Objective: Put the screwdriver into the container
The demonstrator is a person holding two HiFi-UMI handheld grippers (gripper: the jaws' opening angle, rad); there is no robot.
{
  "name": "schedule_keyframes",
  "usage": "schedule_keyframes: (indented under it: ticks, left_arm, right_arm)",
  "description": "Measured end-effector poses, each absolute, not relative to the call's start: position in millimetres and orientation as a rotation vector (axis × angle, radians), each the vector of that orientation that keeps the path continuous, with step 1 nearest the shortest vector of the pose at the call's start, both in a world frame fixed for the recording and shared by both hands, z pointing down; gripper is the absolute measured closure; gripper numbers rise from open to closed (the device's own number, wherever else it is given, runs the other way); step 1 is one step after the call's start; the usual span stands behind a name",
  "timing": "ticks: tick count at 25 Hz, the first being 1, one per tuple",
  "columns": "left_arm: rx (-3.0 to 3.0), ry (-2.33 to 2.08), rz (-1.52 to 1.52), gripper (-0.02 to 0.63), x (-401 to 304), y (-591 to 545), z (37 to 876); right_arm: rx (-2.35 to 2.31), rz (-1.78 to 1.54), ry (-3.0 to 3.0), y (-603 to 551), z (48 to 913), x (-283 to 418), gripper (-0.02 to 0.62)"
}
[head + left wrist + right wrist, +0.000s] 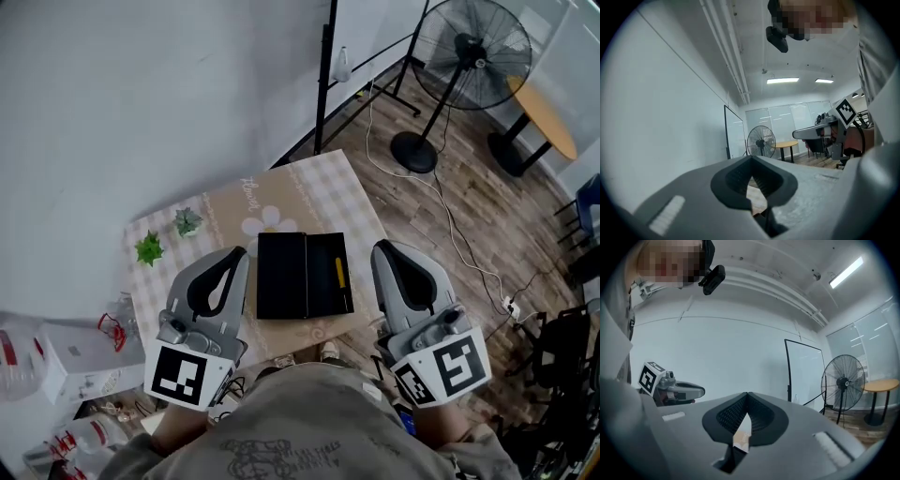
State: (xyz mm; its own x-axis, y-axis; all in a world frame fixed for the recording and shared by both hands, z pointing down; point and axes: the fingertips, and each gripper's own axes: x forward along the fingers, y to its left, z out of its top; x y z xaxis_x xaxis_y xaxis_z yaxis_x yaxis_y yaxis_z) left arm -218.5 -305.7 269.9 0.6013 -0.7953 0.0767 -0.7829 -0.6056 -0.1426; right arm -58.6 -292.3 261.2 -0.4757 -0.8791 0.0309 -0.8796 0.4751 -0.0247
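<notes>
Checkered bench [281, 202] by white wall [141, 94] | black container [281, 277] open, yellow screwdriver [339, 272] in right half | left tool [239, 253] closed, empty | right tool [380, 249] closed, empty

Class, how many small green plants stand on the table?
2. A bright green plant stands near the table's left edge; a paler plant stands just right of it, farther back. The left tongs cover some tabletop, so more may be hidden.

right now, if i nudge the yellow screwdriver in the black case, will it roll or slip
Likely stiff and light: the screwdriver looks thin and straight. It may roll when nudged, but it lies inside the black container, whose walls should stop it. Its slim shaft could slip from a pinch.
</notes>
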Motion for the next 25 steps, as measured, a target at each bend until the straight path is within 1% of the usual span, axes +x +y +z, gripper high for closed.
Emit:
schedule_keyframes:
  ticks: [9,25]
  left_arm:
    - [-2.749,1.349,-0.223,0.604,-214.6,-299.2,281.1]
    - [-2.714,1.335,-0.262,0.604,-210.2,-294.9,284.9]
  right_arm:
    - [1.604,0.143,-2.657,-288.7,279.6,-49.6,0.569]
    - [1.551,0.158,-2.686,-289.4,282.1,-57.5,0.569]
